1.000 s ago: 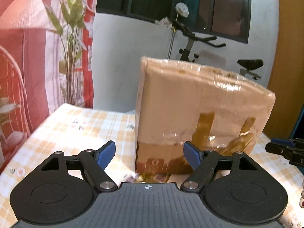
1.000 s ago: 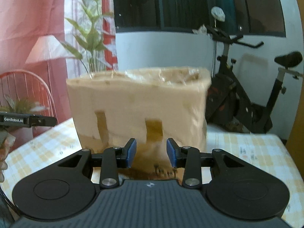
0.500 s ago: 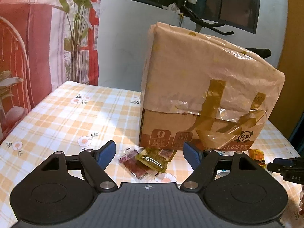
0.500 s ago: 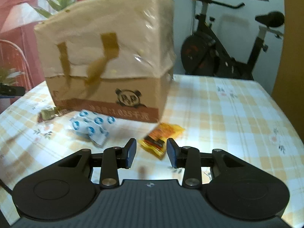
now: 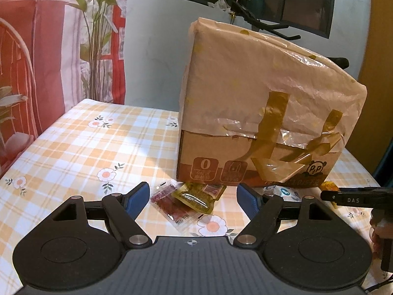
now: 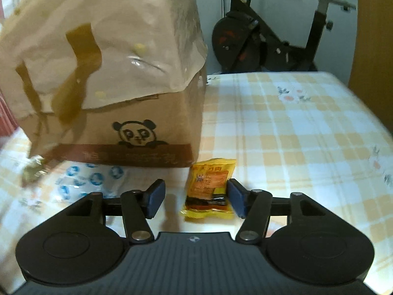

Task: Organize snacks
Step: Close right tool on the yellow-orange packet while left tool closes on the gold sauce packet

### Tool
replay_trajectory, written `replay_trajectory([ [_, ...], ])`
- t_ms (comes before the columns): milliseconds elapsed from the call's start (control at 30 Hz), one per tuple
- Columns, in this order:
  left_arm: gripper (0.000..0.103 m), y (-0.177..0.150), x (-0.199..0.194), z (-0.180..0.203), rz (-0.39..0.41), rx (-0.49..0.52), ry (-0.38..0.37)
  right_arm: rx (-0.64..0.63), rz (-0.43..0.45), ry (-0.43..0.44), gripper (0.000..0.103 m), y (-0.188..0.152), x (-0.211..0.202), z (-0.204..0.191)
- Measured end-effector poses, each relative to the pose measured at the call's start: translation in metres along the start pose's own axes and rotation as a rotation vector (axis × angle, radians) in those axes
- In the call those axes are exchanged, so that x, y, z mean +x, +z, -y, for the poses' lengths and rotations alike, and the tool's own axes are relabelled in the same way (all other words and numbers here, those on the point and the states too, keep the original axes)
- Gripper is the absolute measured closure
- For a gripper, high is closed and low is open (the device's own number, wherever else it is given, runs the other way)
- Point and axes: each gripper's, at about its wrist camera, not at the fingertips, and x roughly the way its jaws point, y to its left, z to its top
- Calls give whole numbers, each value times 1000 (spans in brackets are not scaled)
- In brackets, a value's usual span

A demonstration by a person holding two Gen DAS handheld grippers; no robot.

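Yellow snack packet (image 6: 208, 189), crinkled, orange label, lies between right gripper (image 6: 196, 200) jaws, which are opening. Cardboard box (image 6: 137, 127) at 11 o'clock: panda logo, "P+P". Left gripper (image 5: 191, 198) open, empty.

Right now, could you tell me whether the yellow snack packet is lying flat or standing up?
Lying flat: the yellow snack packet rests face-up on the checked tablecloth beside the cardboard box, between the right gripper's opening jaws, unpinched.
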Motion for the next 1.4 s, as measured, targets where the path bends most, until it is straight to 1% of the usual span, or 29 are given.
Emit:
replay_trajectory([
  [33,23,0,1,-1,-2,-3,1,-18,1,-15,43,0,2,-2],
  [67,23,-1,1,-1,-4,-5,3,-35,5,-28,45,0,3,-3],
  [133,23,-1,2,-2,-9,-8,3,-77,11,-59,53,-2,3,-6],
  [200,23,-2,2,-1,-13,-5,3,-93,18,-78,67,-5,0,-5],
  [333,23,-3,2,0,-15,-4,5,-81,24,-59,68,-11,-8,1],
  [467,23,-4,4,1,-23,-7,9,-88,24,26,69,-19,-18,-3],
  [567,24,-5,4,2,-28,-3,5,-150,29,97,69,-27,-25,-18],
  [700,24,-6,3,1,-33,2,5,-251,41,153,69,-36,-26,-41],
  [867,24,-8,6,-1,-42,-6,17,-266,44,161,69,-40,-21,-47],
  [1167,24,-11,12,1,-67,12,25,-229,70,150,69,-43,-22,-41],
  [1400,24,-11,25,-2,-93,22,25,-203,77,153,69,-42,-22,-37],
])
